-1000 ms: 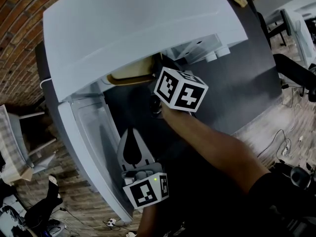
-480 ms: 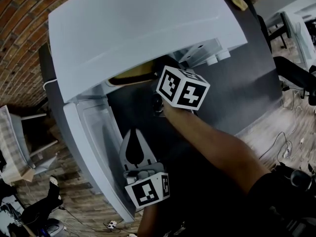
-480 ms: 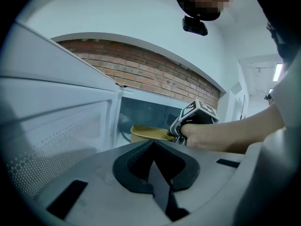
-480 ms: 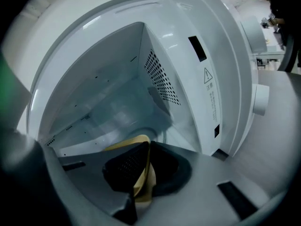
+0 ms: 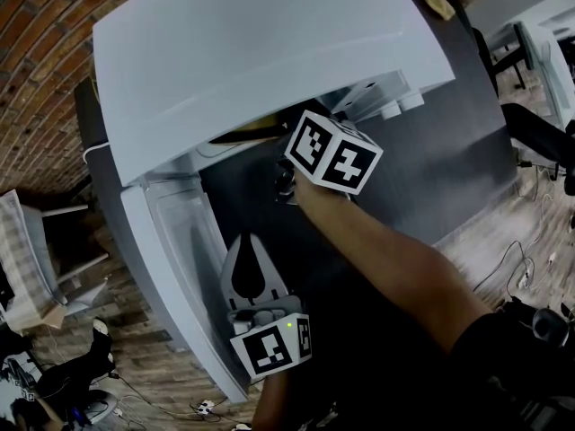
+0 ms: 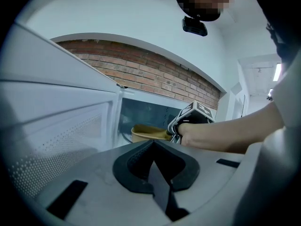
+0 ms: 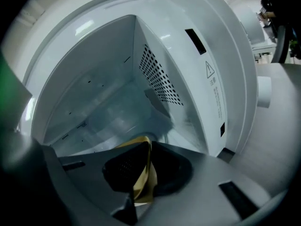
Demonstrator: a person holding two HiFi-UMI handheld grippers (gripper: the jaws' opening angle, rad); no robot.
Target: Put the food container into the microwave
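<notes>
2 grippers, 1 container and 1 appliance on record. Item 1: white microwave (image 5: 260, 52) on a dark table (image 5: 449, 160), with a brick wall (image 5: 36, 70) behind it. Its door (image 5: 171, 268) is swung fully open at the left of the head view, and the cavity's perforated side wall (image 7: 160, 79) shows in the right gripper view. Item 2: yellow food container (image 6: 148, 133), inside the cavity just past the opening. Its contents are not visible from any view, and whether its base rests on the cavity floor cannot be told. Item 3: right gripper (image 7: 146, 147), reaching into the cavity with its jaws narrow and clamped on the container's rim, which runs between the 2 pads. Its marker cube (image 5: 332, 153) sits just outside the opening. Item 4: left gripper (image 6: 153, 142), held low in front of the open door, well apart from the container, with its jaws pressed together and nothing between them.
</notes>
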